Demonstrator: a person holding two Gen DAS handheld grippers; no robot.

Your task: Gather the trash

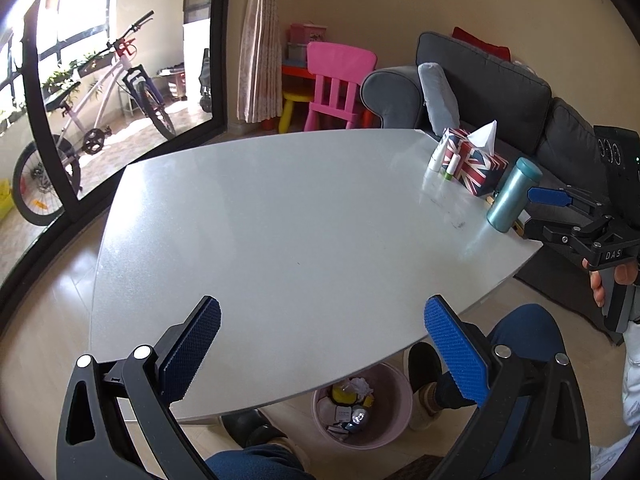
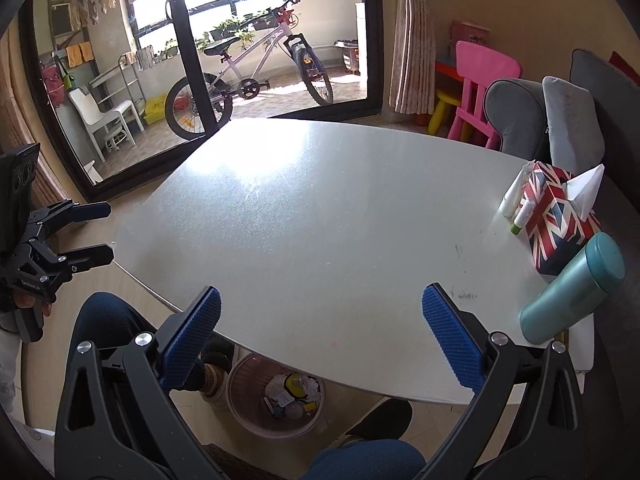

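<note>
Under the white table (image 1: 280,220), below and between the jaws, sits the pink bin (image 1: 396,428) with trash (image 1: 348,404) inside, maybe paper and small packs. Both the left gripper (image 1: 322,354) and the right gripper (image 2: 320,344) are spread wide and hold nothing. Right of the right jaws stand a teal bottle (image 2: 576,292) and a flag tissue box (image 2: 556,216).

The right gripper (image 1: 538,210) body carries white letters "DAS".

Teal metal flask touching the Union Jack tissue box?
Cannot tell. In the right wrist view, the teal metal flask overlaps the Union Jack tissue box, hiding any gap; the left wrist view overlaps too.
</note>
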